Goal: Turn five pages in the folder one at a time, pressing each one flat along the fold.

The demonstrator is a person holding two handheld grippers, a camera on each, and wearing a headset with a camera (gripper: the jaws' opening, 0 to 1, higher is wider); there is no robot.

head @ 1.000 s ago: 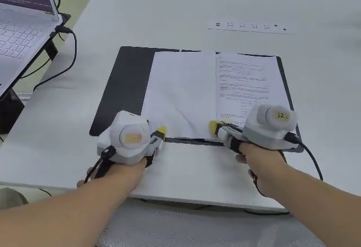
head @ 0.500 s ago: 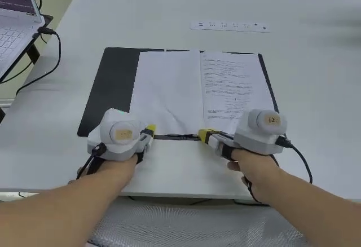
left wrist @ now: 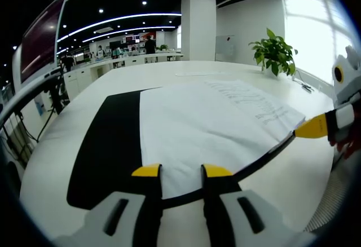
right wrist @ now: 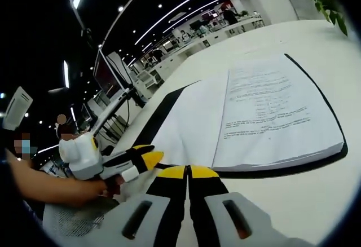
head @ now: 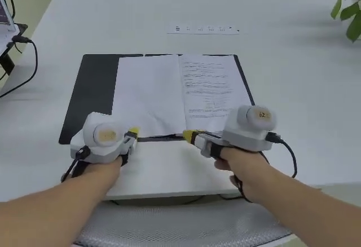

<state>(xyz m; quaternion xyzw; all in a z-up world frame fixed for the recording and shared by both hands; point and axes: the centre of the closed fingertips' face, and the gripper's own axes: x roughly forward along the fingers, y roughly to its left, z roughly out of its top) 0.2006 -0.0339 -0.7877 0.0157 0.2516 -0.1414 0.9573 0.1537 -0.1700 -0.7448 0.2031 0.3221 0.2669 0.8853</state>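
- Where it lies on the white counter [head: 293, 78], the folder [head: 93, 92] is spread open and flat. Its black inner cover is bare at the left. Its long axis runs left to right, and the fold runs near to far through the middle.
- Blank page [head: 148, 92]: left of the fold, lying almost flat over the right part of the left cover.
- Printed page [head: 211, 86]: right of the fold, on top of a stack of sheets. The lines of text run left to right, with the heading at the far end.
- Left claw [head: 133, 133]: at the folder's near edge, below the blank page, yellow tips pointing right. The jaws stand parted with a clear gap. The left gripper view shows the folder's black edge passing by that gap; whether it touches cannot be told.
- Right claw [head: 188, 136]: at the near edge close to the fold, tips pointing left toward the left claw. The jaws are closed tip to tip. The two claws are near each other but apart.
- Power strip [head: 206, 29]: beyond the folder, well apart, long axis left to right.
- Plant [head: 350, 4]: far right corner.
- Black cable [head: 25, 61]: far left edge.
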